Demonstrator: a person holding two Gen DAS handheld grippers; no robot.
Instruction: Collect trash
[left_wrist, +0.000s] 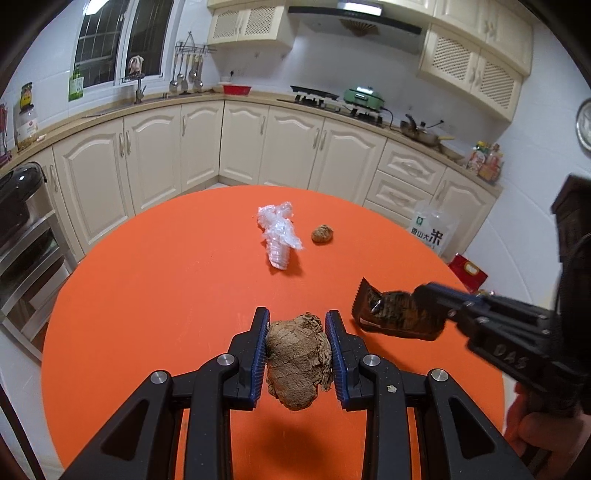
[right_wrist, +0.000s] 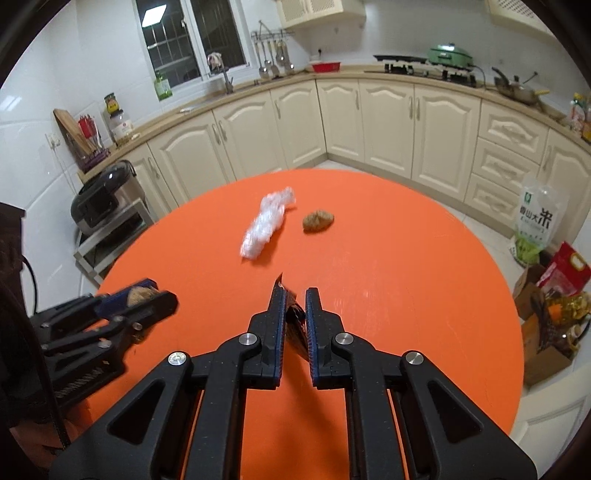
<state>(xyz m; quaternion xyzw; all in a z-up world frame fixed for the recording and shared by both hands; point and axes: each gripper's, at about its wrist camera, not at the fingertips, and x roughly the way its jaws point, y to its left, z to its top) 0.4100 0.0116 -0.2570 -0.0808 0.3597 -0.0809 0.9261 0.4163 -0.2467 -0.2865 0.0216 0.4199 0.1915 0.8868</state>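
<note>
Left claw (left_wrist: 297, 325) was clamped on a crumpled brown paper wad (left_wrist: 297, 360), both pads pressing its sides, held above the round orange desk (left_wrist: 147, 295). Right claw (right_wrist: 295, 299) was closed on a dark foil wrapper (right_wrist: 295, 328) — jaws nearly together, the wrapper pinched edge-on between them. Remaining on the desk, farther out: a crushed clear plastic piece (left_wrist: 279, 232) and, just beside it, a small brown paper ball (left_wrist: 322, 234) — neither touched.

Each claw is built of matte black plastic links joined by round silver screws, and blue ribbed pads are fitted inside the fingers of the left claw (left_wrist: 297, 334) and the right claw (right_wrist: 295, 308). Triangular cut-outs are seen in the outer links. Raised lettering is moulded on the right claw's body, and a black cable is seen behind it.
</note>
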